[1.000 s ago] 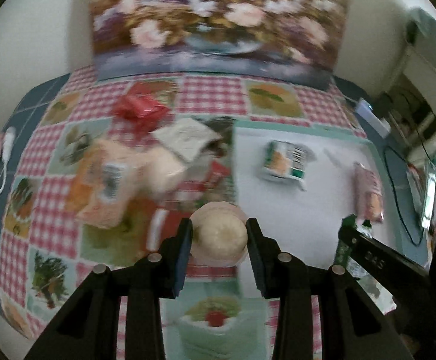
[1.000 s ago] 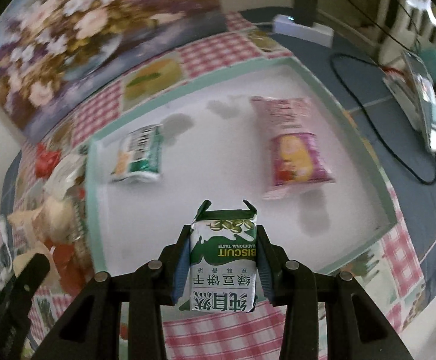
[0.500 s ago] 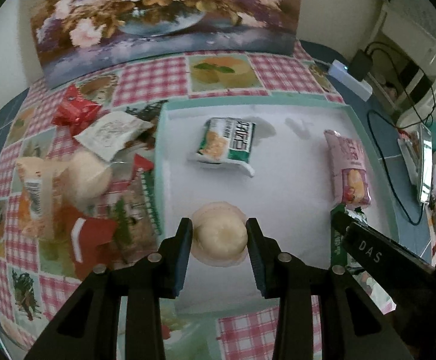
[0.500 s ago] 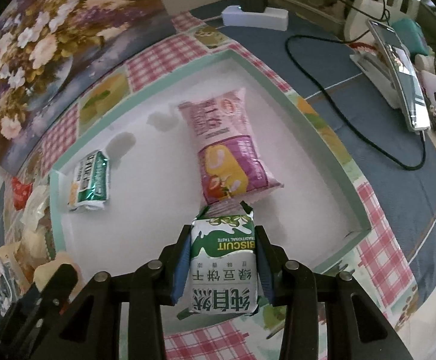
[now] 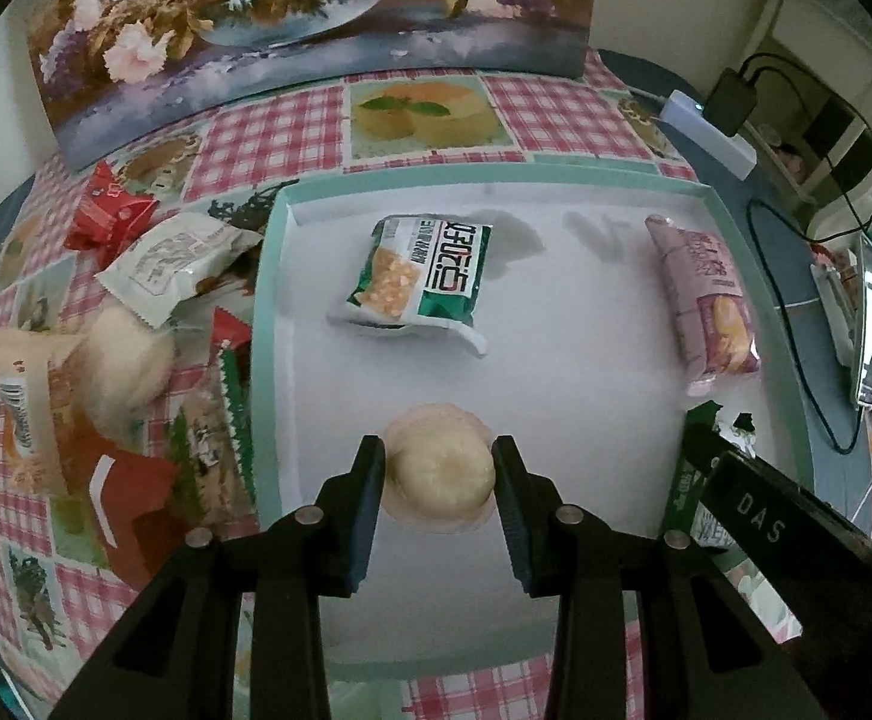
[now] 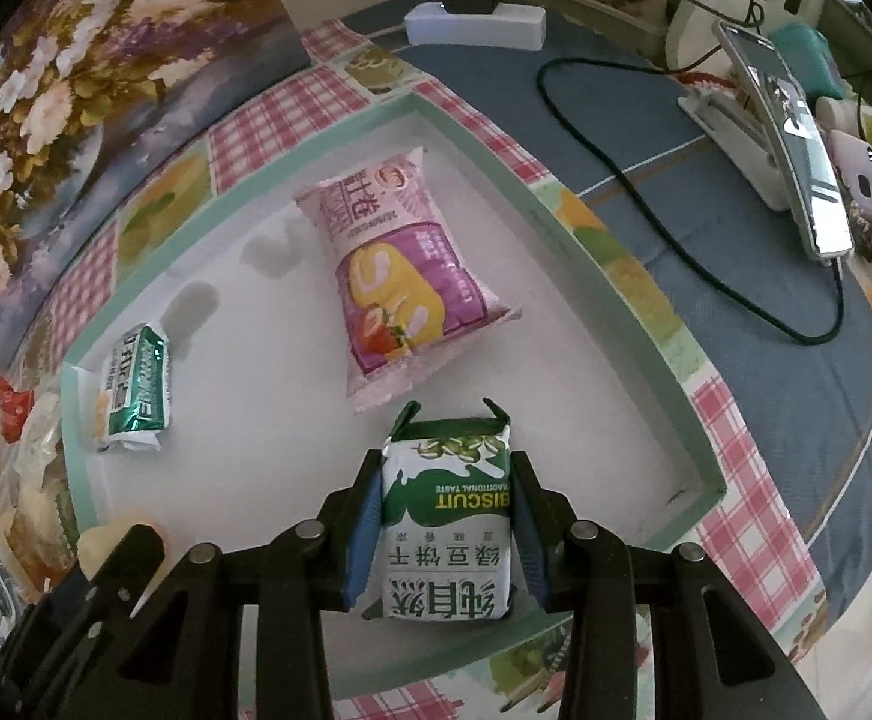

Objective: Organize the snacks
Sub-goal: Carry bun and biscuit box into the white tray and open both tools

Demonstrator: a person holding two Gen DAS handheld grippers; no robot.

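My left gripper (image 5: pixel 439 468) is shut on a round pale bun in clear wrap (image 5: pixel 439 471), held over the near part of the white tray with a mint-green rim (image 5: pixel 264 324). My right gripper (image 6: pixel 445 495) is shut on a green and white biscuit pack (image 6: pixel 445 531), held over the tray's near right part (image 6: pixel 622 294). In the tray lie a green snack bag (image 5: pixel 423 276) and a pink snack bag (image 5: pixel 706 294); both show in the right wrist view, the green bag (image 6: pixel 135 387) and the pink bag (image 6: pixel 393 282).
Left of the tray on the checked tablecloth lies a pile of snacks: a red packet (image 5: pixel 105 213), a white packet (image 5: pixel 177 264), a second bun (image 5: pixel 126 366), a red pouch (image 5: pixel 129 498). A flower painting (image 5: pixel 315 18) stands behind. A power strip (image 6: pixel 475 24), cable and phone stand (image 6: pixel 784 138) lie right.
Both grippers have moved forward over the tray with their snacks still held. The left one has swung right, from above the snack pile to above the tray.
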